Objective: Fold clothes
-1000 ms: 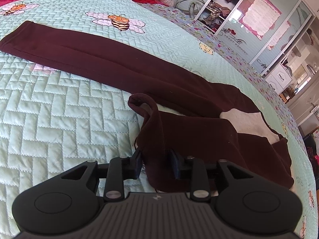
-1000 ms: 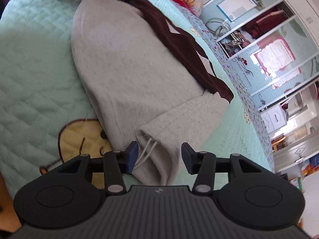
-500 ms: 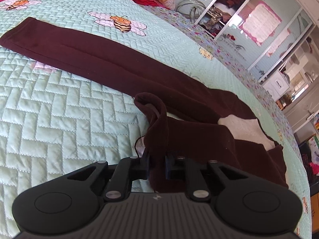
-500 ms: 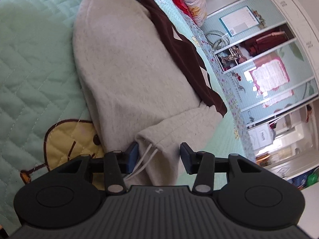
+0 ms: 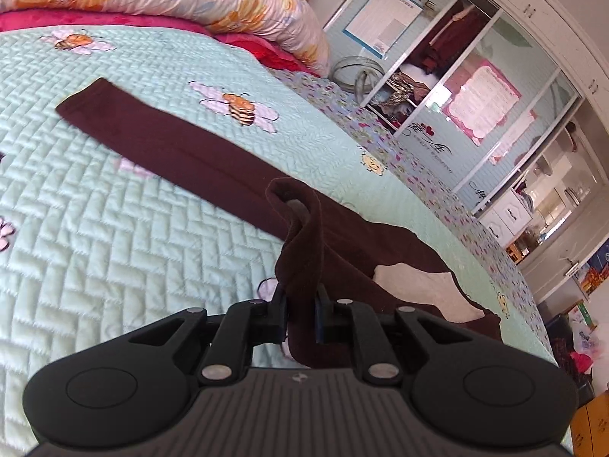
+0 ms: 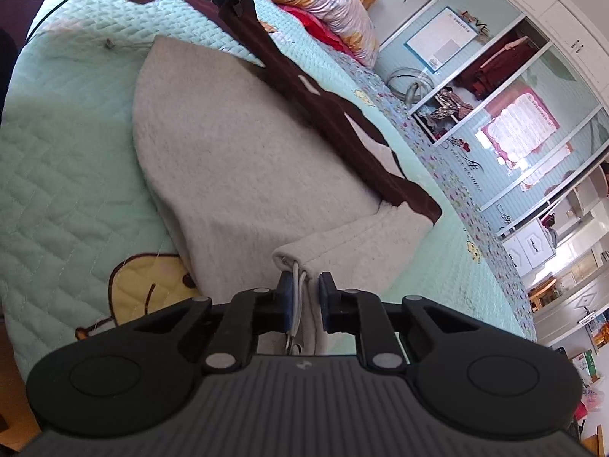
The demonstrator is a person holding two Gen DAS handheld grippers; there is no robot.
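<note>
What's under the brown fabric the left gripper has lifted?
Under the raised brown fabric held by the left gripper, only mint quilted bedspread and a pale flower print show at its left edge. Further right, cream lining shows; anything beneath the fold itself is covered.

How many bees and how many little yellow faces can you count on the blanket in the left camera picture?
Bees: 2
Yellow faces: 2
Total: 4
</note>
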